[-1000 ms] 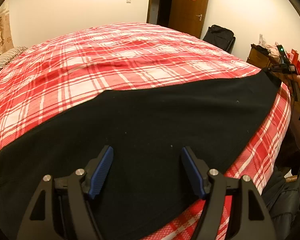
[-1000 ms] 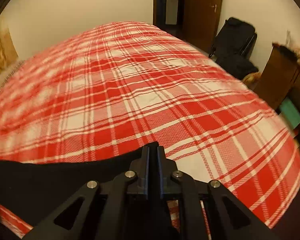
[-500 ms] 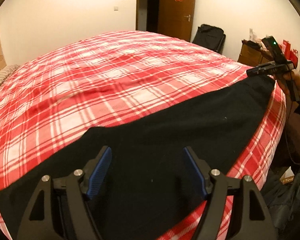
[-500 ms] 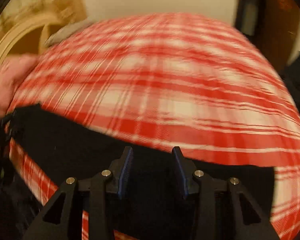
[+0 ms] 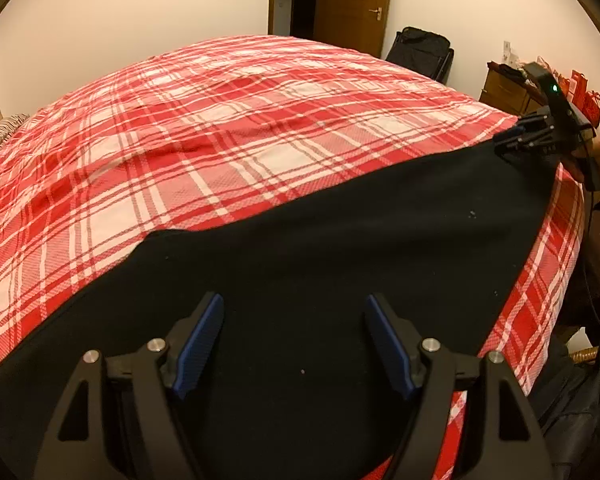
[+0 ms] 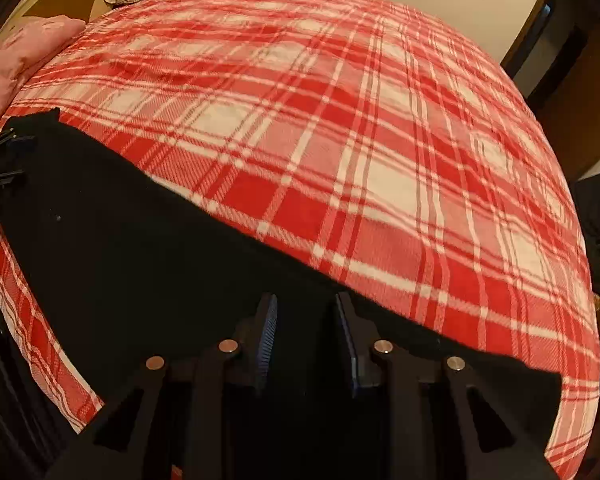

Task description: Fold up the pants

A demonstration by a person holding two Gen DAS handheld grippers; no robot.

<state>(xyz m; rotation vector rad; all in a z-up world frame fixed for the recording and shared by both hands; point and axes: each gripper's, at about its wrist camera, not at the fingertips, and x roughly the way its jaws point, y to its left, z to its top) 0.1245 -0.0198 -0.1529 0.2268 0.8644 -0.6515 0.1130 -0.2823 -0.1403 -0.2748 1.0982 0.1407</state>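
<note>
The black pants (image 5: 340,264) lie flat as one long dark band along the near edge of the bed, on top of the red-and-white plaid bedspread (image 5: 220,140), which covers the whole mattress beyond them. In the right wrist view the same pants (image 6: 140,240) run from the lower right corner to the far left, where the cloth ends in a small raised corner. The left gripper (image 5: 294,340) points down at the pants with its blue pads spread wide; only flat cloth shows beneath the gap, and the pads press on nothing. The right gripper (image 6: 306,336) stands over the far edge of the pants with its jaws partly apart; they have just been closing, cloth shows below the gap, and the pads do not visibly pinch it. In the left wrist view the right gripper (image 5: 516,142) appears at the far right end of the pants, carried by a hand (image 5: 596,156). Beyond the bed stand a cream wall, a brown door (image 5: 352,4), a black bag (image 5: 420,54) and a wooden cabinet (image 5: 504,92). A pink pillow (image 6: 32,48) lies at the head of the bed.
</note>
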